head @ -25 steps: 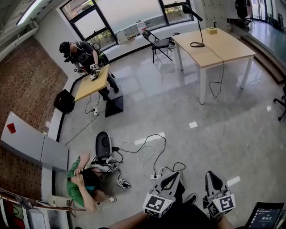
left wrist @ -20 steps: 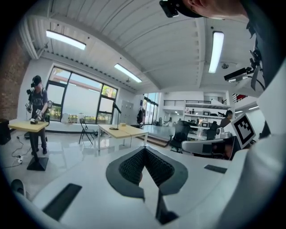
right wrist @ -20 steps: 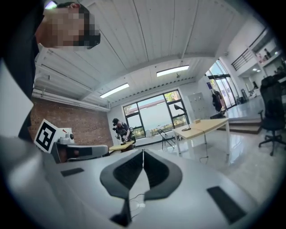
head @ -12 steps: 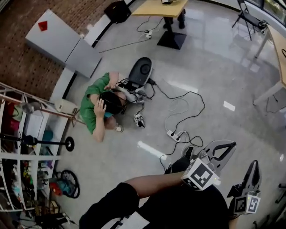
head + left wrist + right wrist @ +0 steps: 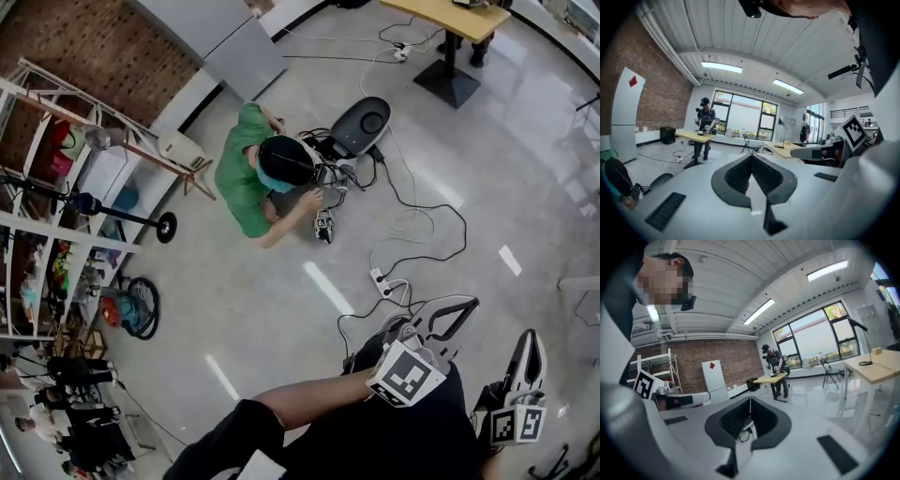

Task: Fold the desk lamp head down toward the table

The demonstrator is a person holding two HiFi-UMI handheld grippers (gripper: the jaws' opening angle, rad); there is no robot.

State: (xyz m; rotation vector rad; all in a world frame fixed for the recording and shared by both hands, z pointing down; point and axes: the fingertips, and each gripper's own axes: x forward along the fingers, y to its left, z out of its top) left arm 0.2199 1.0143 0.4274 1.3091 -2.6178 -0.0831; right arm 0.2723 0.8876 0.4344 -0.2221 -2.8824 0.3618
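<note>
The black desk lamp [image 5: 859,329] stands far off on a light wooden table [image 5: 877,370], its head raised on a slanted arm. In the left gripper view the lamp [image 5: 781,123] is small and distant on that table [image 5: 783,150]. Neither shows in the head view. My left gripper [image 5: 472,303] and right gripper [image 5: 530,337] are held low in front of my body over the floor, both shut and empty. The left gripper's jaws [image 5: 752,156] and the right gripper's jaws [image 5: 750,399] meet with nothing between them.
A person in a green shirt [image 5: 246,171] sits on the floor among cables and a power strip [image 5: 385,281]. Metal shelves [image 5: 66,187] stand at the left. Another person [image 5: 774,362] works at a yellow desk [image 5: 771,378]. A folding chair [image 5: 828,371] stands near the windows.
The head view has swung away from the lamp table, which has left the picture. The person on the floor now lies higher in view. Both grippers have shifted with the turn and stayed shut.
</note>
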